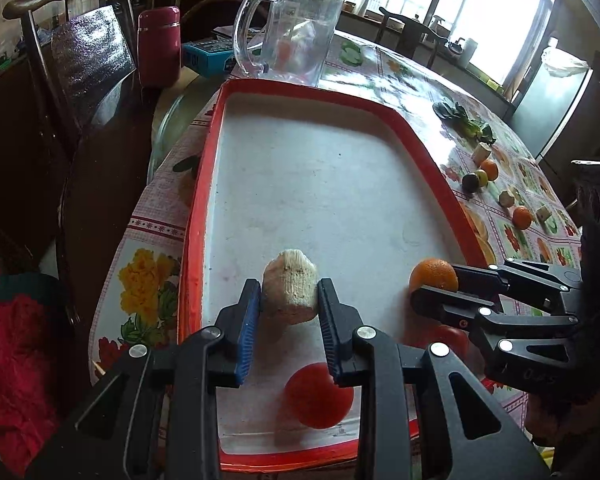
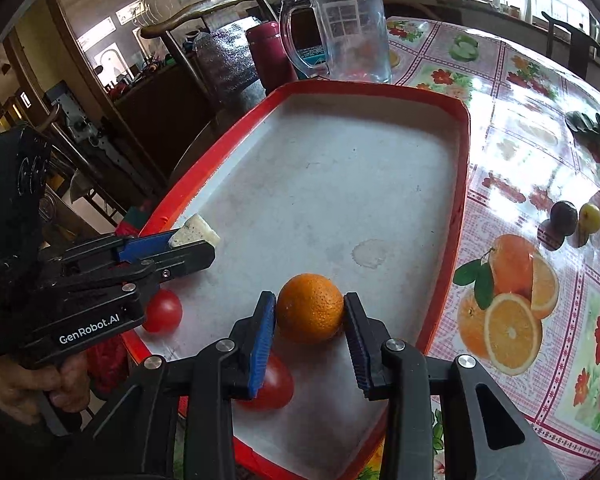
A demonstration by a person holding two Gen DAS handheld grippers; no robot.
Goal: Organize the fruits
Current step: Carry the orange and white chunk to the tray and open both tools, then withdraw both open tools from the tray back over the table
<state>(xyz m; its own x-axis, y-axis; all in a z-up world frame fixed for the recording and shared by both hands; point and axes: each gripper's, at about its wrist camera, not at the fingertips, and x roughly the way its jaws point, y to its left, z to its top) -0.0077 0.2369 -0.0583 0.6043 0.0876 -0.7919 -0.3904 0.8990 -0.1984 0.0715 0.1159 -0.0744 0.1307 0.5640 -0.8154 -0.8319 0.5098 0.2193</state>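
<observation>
A red-rimmed tray (image 1: 204, 184) with a white floor lies on the table; it also shows in the right wrist view (image 2: 462, 184). My left gripper (image 1: 289, 300) is shut on a pale rough chunk (image 1: 290, 286), low over the tray's near end; the chunk also shows in the right wrist view (image 2: 194, 232). My right gripper (image 2: 310, 320) is shut on an orange (image 2: 310, 308) at the tray's near right; the orange also shows in the left wrist view (image 1: 434, 274). Two tomatoes (image 1: 318, 396) (image 2: 164, 310) lie in the tray near the grippers, another (image 2: 274, 384) under my right gripper.
A glass mug (image 1: 296, 28) stands behind the tray, a maroon flask (image 1: 158, 46) and blue box (image 1: 208, 56) to its left. On the floral cloth to the right lie leafy greens (image 1: 466, 118), oranges (image 1: 522, 216), dark and green fruits (image 2: 564, 216) and pale chunks (image 1: 482, 152). A chair (image 1: 76, 52) stands left.
</observation>
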